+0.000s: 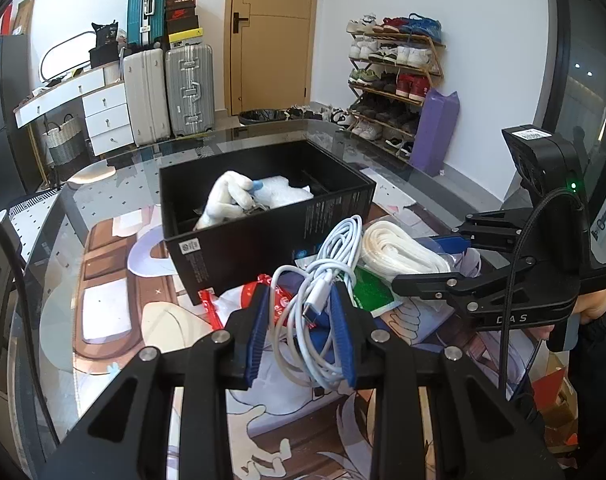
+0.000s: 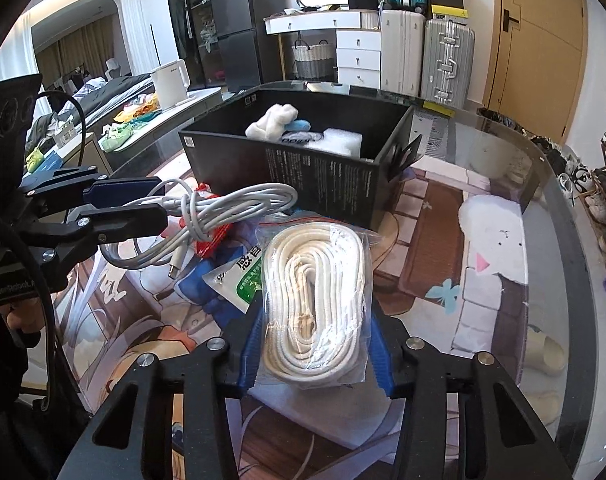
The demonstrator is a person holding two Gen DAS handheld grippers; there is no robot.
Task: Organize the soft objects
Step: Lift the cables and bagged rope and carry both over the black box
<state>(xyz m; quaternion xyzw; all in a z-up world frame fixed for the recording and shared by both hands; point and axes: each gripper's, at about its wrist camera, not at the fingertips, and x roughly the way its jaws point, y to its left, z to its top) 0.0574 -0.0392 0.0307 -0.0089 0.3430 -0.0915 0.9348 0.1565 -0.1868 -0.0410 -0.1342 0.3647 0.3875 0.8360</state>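
My left gripper [image 1: 301,320] is shut on a coiled white cable [image 1: 323,280] and holds it above the table; it also shows in the right wrist view [image 2: 207,216]. My right gripper [image 2: 315,344] has its blue pads on both sides of a clear bag of white rope [image 2: 319,300], also seen in the left wrist view [image 1: 399,252]. An open black box [image 1: 263,216] behind them holds a white cloth [image 1: 231,200] and white foam [image 2: 343,140].
A red packet [image 1: 279,300] and a green-and-white sachet [image 2: 239,284] lie on the printed mat under the glass tabletop [image 2: 483,208]. The table edge curves at the right. Suitcases, drawers, a door and a shoe rack stand behind.
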